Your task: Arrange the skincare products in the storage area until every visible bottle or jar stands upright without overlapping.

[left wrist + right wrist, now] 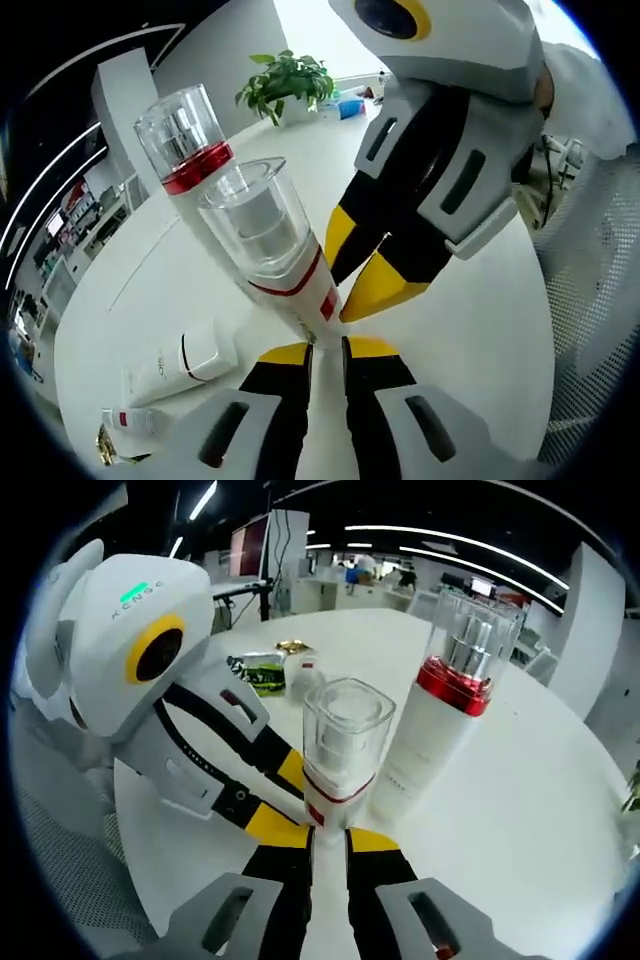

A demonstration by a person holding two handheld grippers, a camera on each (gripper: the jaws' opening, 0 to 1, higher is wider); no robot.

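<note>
A small white bottle (290, 265) (335, 755) with a clear cap and a thin red band stands close beside a taller white bottle (190, 160) (440, 715) with a red collar and clear cap. Both are upright on the white table (470, 330) (520, 810). The jaws of my left gripper (326, 350) (300, 805) are nearly together, shut on the small bottle's foot. My right gripper (328, 838) (338, 300) pinches the same foot from the opposite side. The bottle's base is hidden by the fingertips.
A white tube (185, 365) lies on its side on the table, with a small white and red item (130, 420) beyond it. A green packet (262, 672) and a small white jar (305, 675) sit further off. A potted plant (285, 85) stands at the table's far edge.
</note>
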